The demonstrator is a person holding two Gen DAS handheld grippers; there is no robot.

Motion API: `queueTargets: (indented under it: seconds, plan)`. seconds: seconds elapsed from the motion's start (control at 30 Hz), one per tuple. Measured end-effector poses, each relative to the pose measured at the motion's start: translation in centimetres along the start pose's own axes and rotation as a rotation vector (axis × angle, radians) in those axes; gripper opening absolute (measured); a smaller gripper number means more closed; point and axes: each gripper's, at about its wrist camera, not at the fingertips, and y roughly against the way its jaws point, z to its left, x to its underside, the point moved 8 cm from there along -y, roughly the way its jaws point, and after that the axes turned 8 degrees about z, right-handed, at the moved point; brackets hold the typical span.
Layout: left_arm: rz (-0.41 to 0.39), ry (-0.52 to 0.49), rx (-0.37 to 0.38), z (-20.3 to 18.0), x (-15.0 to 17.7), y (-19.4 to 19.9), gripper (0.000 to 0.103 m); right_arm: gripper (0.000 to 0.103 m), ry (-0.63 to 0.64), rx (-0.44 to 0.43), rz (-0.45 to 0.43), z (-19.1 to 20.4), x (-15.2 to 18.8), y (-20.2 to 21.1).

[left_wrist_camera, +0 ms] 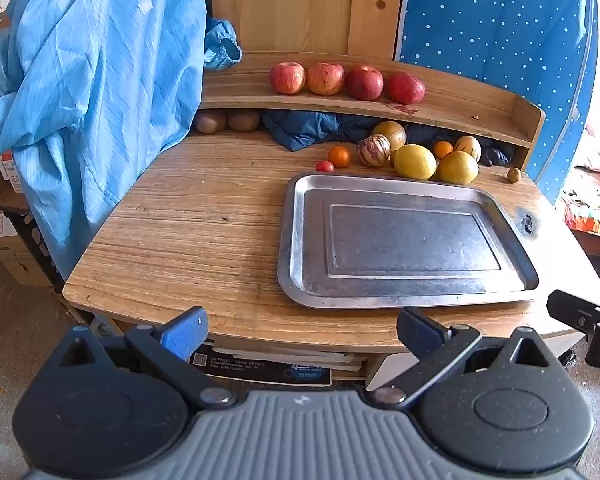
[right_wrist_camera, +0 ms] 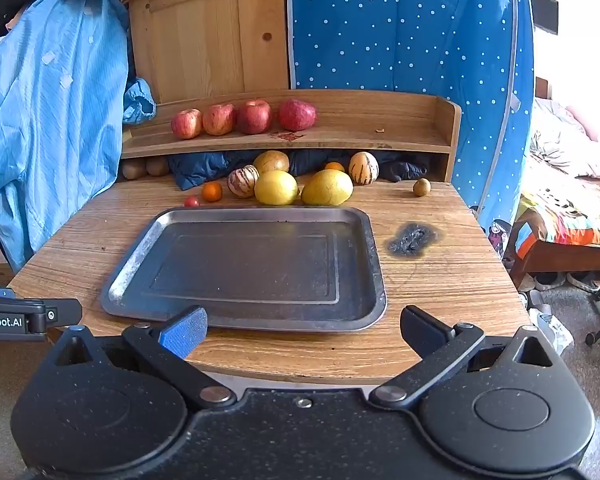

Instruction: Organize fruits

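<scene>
Both claws hang at the near edge of the table (right_wrist_camera: 440,280), each one spread wide and holding nothing: the left claw (left_wrist_camera: 300,330) is at 6 o'clock in its own view, and the right claw (right_wrist_camera: 302,328) the same in its view. The tray (right_wrist_camera: 374,264) lies bare in the middle of the table, so I judge that the task is at its very start and the first step is to reach for a fruit. The loose fruits lie just behind the tray, at about 12 o'clock from it: two lemons (right_wrist_camera: 276,187) side by side and almost touching, a striped melon (right_wrist_camera: 242,181) at their left, a small orange (right_wrist_camera: 212,191) and a tomato (right_wrist_camera: 191,201) farther left, and a small brown fruit (right_wrist_camera: 421,187) alone at 1 o'clock. Four apples (right_wrist_camera: 254,116) stand in a row on the shelf (right_wrist_camera: 380,140) above. To do the step well, I think it is better to begin with a fruit at the front of the group, for example the right lemon for the right claw, to come over the tray and not to push the neighbours. The fruits are round and may roll, so the claw should close around the widest part, gently. The soft tomato needs a light grip.
</scene>
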Motion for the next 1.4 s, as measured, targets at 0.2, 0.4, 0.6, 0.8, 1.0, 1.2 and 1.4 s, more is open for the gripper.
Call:
queueTargets:
  seconds: [0.2, 0.4, 0.6, 0.8, 1.0, 1.2, 1.4]
  plan:
    - [0.001, 0.0, 0.001, -0.1, 0.0, -0.1, 0.102, 0.103, 0.001, 0.0, -0.003, -0.1, 0.0, -0.2]
    - [0.002, 0.001, 0.002, -0.1, 0.0, -0.1, 0.102, 0.103, -0.004, 0.001, -0.001, -0.2, 0.0, 0.0]
    - [0.003, 0.002, 0.002, 0.0, 0.1, -0.1, 0.102, 0.102, -0.006, -0.001, 0.001, -0.4, 0.2, -0.1]
    - [0.006, 0.001, -0.003, -0.4, 0.3, -0.3, 0.102, 0.102, -0.013, -0.008, 0.003, -0.8, 0.4, -0.4]
    - [0.007, -0.003, -0.004, -0.8, 0.5, -0.5, 0.102, 0.102, -0.016, -0.01, 0.007, -1.0, 0.3, -0.4]
    - [0.015, 0.002, -0.007, -0.9, 0.5, -0.6, 0.102, 0.102, -0.016, -0.011, 0.008, -0.9, 0.1, -0.5]
    - [0.025, 0.008, -0.007, -0.7, 0.2, -0.8, 0.102, 0.102, -0.013, -0.014, 0.016, -1.3, 0.3, -0.7]
